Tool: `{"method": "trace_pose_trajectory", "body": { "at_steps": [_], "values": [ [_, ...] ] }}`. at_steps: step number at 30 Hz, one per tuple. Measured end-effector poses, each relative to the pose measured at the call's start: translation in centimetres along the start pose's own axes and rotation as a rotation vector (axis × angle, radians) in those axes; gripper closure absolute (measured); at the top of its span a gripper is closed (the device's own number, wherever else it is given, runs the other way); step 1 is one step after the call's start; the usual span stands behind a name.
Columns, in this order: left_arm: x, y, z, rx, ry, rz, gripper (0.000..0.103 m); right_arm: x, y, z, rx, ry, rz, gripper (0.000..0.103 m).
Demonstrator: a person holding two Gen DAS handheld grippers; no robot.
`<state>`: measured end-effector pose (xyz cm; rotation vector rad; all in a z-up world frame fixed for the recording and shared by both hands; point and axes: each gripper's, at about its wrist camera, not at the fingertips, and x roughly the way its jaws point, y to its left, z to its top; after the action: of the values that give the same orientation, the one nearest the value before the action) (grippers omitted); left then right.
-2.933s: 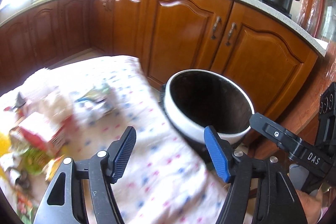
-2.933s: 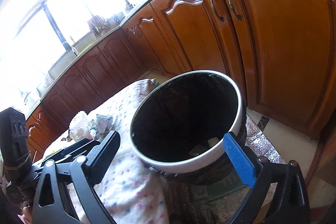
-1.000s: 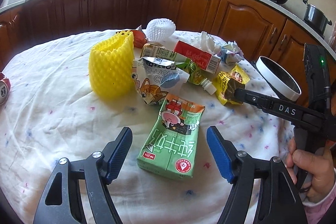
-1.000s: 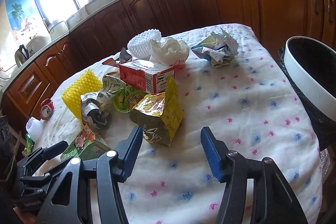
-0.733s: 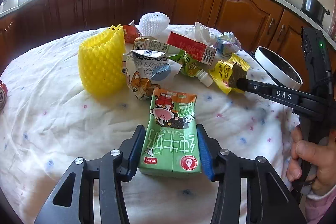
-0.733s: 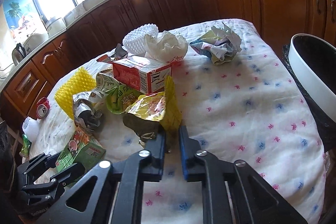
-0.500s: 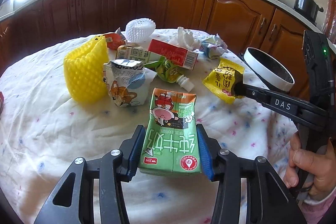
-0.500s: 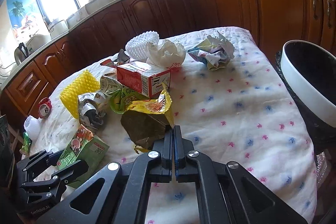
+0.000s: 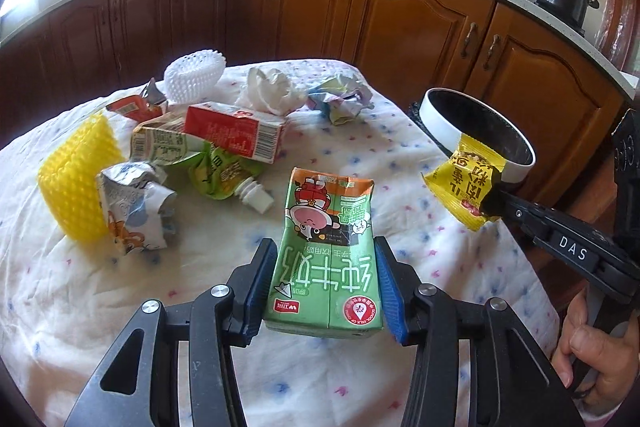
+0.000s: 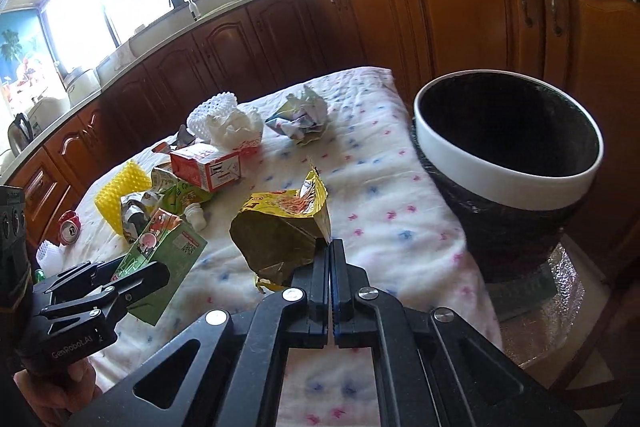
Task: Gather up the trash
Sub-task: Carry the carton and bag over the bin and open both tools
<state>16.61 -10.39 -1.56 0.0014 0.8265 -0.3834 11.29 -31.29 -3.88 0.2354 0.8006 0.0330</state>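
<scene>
My left gripper (image 9: 325,283) is shut on a green milk carton (image 9: 328,251) and holds it just above the tablecloth; the carton also shows in the right wrist view (image 10: 160,243). My right gripper (image 10: 331,255) is shut on a yellow snack wrapper (image 10: 280,227) and holds it above the table's right side, near the bin; the wrapper also shows in the left wrist view (image 9: 466,183). The white-rimmed black trash bin (image 10: 508,163) stands beside the table's right edge, open and dark inside.
More trash lies on the table: a red carton (image 9: 236,135), yellow foam net (image 9: 76,183), white foam net (image 9: 194,75), crumpled tissue (image 9: 268,91), crumpled wrappers (image 9: 340,99), a green pouch (image 9: 224,173). A red can (image 10: 69,227) lies at the far left. Wooden cabinets (image 9: 420,23) stand behind.
Both grippers closed, the left on the green carton and the right on the yellow wrapper, and lifted them. The right gripper carried the wrapper toward the bin.
</scene>
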Motion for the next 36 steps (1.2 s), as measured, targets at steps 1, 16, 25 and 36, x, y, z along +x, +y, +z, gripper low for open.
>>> {"method": "trace_pose_trajectory", "body": {
  "at_steps": [1, 16, 25, 36],
  "values": [
    [0.2, -0.5, 0.2, 0.008, -0.002, -0.005, 0.056, -0.4, -0.4, 0.0, 0.006, -0.006, -0.005, 0.103],
    [3.3, -5.6, 3.7, 0.095, 0.003, -0.060, 0.056, -3.2, -6.6, 1.7, 0.091, -0.078, -0.082, 0.103],
    [6.0, -8.8, 7.3, 0.151, 0.002, -0.098, 0.056, -4.2, -10.0, 3.8, 0.118, -0.109, -0.139, 0.103],
    [11.4, -12.3, 12.5, 0.200, 0.045, -0.150, 0.056, -3.2, -13.8, 7.1, 0.121, -0.088, -0.197, 0.103]
  ]
}}
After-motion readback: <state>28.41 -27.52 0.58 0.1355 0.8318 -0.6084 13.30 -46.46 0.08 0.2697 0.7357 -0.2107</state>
